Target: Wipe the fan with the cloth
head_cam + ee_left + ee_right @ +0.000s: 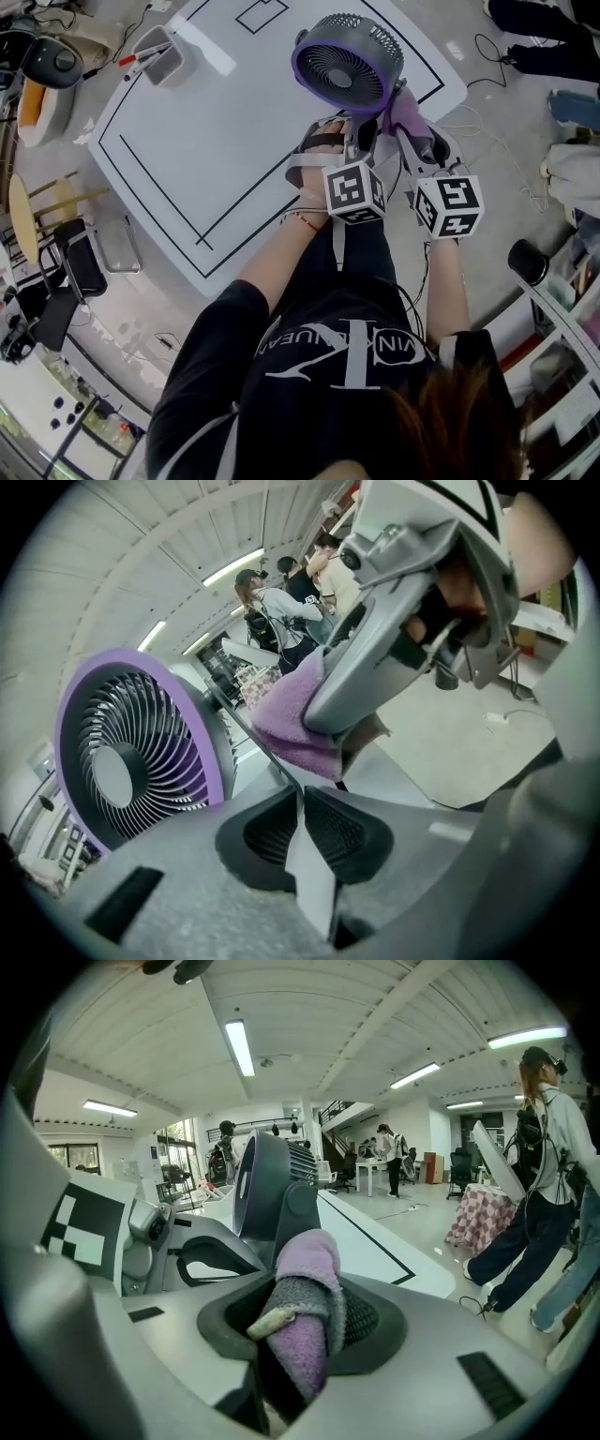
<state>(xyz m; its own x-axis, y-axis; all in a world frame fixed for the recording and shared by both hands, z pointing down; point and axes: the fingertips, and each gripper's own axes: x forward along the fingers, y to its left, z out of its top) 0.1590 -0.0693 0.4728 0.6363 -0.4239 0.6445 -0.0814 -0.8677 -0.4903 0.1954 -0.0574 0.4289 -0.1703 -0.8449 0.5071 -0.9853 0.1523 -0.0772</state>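
- Head view: the fan (342, 66) stands on the white worktop (216, 141) close to its near edge, toward the right corner, with its purple-rimmed grille tilted up. The right gripper (408, 127) holds the purple cloth (405, 111) against the fan's right side, and the left gripper (349, 133) sits just beside the fan's base. To judge by this, the wipe goes best if the left gripper braces the base while the right one drags the cloth along the rim in short strokes. Light pressure should keep the fan from sliding toward the edge.
- Left gripper view: the jaws are all but together, with only a thin slit between the pads, and nothing is in them. The grille (131, 761) fills the left. The cloth (291, 719) hangs from the right gripper's tip just beyond.
- Right gripper view: the jaws are clamped on a thick fold of the cloth (305, 1335), which bulges past the pads. The fan's dark back (267, 1185) rises right behind it, so the free end should be presented to the housing rather than the jaw tips.
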